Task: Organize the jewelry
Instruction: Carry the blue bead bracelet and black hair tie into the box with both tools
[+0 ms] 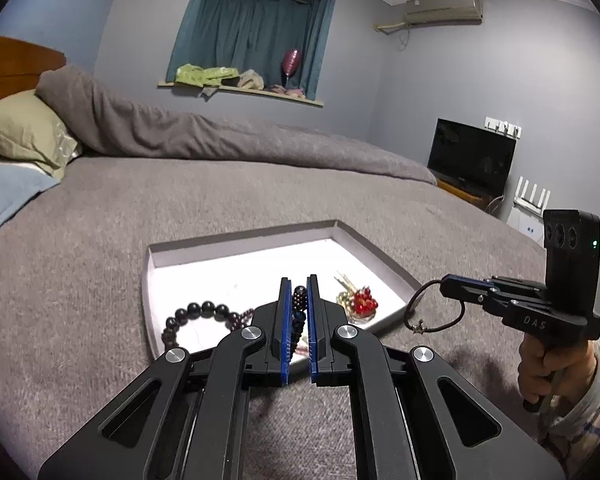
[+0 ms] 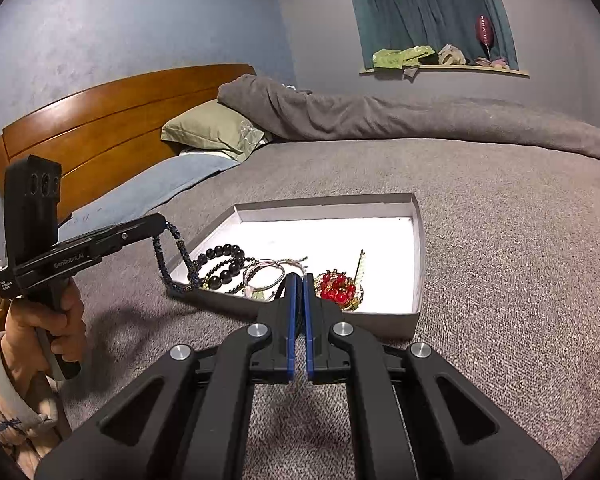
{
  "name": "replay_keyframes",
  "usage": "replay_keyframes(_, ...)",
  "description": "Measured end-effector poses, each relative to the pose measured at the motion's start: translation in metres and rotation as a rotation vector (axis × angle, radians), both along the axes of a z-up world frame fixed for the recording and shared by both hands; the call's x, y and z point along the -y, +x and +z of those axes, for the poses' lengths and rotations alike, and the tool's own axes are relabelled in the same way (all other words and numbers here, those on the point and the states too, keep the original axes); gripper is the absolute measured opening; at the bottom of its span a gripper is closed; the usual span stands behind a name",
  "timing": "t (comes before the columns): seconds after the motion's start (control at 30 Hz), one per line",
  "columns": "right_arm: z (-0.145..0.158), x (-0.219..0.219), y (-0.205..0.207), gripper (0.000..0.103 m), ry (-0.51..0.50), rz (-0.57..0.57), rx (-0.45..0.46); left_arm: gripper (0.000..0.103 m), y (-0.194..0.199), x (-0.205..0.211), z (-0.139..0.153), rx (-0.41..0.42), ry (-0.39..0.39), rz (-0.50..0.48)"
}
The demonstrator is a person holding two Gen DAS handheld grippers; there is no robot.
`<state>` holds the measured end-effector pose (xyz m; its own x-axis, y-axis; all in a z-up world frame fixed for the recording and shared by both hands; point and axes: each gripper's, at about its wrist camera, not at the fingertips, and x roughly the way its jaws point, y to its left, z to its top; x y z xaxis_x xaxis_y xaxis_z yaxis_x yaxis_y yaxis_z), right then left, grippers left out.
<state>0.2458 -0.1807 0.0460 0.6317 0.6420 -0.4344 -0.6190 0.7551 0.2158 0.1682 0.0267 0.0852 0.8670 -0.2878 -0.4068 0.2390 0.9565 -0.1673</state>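
A shallow white box [image 1: 156, 256] [image 2: 418, 240] lies on the grey bed. In it are a dark bead bracelet [image 1: 198, 312] [image 2: 224, 262], a silver bangle [image 2: 264, 276] and a red beaded piece [image 1: 364, 300] [image 2: 338, 286]. My left gripper [image 1: 299, 288] [image 2: 162, 224] is shut on a dark blue beaded bracelet [image 1: 299, 304] [image 2: 176, 258], which hangs over the box's near left edge. My right gripper [image 2: 300, 280] [image 1: 446, 282] is shut on a thin dark cord bracelet [image 1: 420, 320] with a small charm, held beside the box's right edge.
A rolled grey duvet [image 1: 180, 128] lies along the back of the bed, with a green pillow [image 2: 216, 128] and a wooden headboard [image 2: 100, 120]. A TV [image 1: 470, 160] and a router [image 1: 532, 196] stand beyond the bed's far right edge.
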Motion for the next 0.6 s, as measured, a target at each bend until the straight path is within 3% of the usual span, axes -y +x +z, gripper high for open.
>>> replay_keyframes(0.6,0.008,-0.019,0.04,0.003,0.009,0.003,-0.011,0.008,0.035,-0.005,-0.001,-0.001,-0.009,0.009)
